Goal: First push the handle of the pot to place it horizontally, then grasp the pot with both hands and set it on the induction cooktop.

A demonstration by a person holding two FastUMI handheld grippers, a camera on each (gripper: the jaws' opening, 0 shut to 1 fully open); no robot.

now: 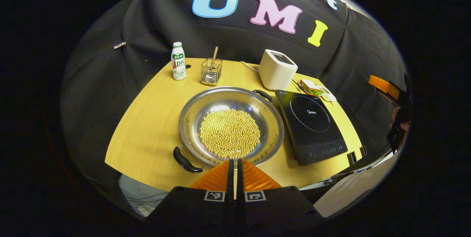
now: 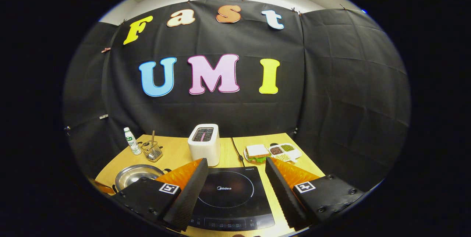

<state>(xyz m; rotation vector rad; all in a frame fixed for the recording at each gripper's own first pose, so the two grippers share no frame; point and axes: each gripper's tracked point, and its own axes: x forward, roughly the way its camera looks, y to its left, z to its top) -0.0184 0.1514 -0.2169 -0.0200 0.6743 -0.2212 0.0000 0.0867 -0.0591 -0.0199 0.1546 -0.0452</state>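
A shallow steel pot [image 1: 231, 126] full of yellow beans sits in the middle of the wooden table, with one black handle [image 1: 186, 161] at its near left and the other [image 1: 263, 95] at its far right. My left gripper [image 1: 234, 161] is shut with nothing in it, its tips just over the pot's near rim. To the pot's right lies the black induction cooktop [image 1: 311, 126]. In the right gripper view my right gripper [image 2: 235, 163] stands open above the cooktop [image 2: 231, 196], and the pot [image 2: 136, 176] lies to its left.
At the back of the table stand a white toaster [image 1: 276, 69], a milk bottle [image 1: 178, 61] and a wire holder with a spoon [image 1: 211, 70]. A sandwich plate [image 1: 312, 88] lies behind the cooktop, with a tray of beans [image 2: 283, 151] beside it. A hand [image 1: 399, 123] shows at far right.
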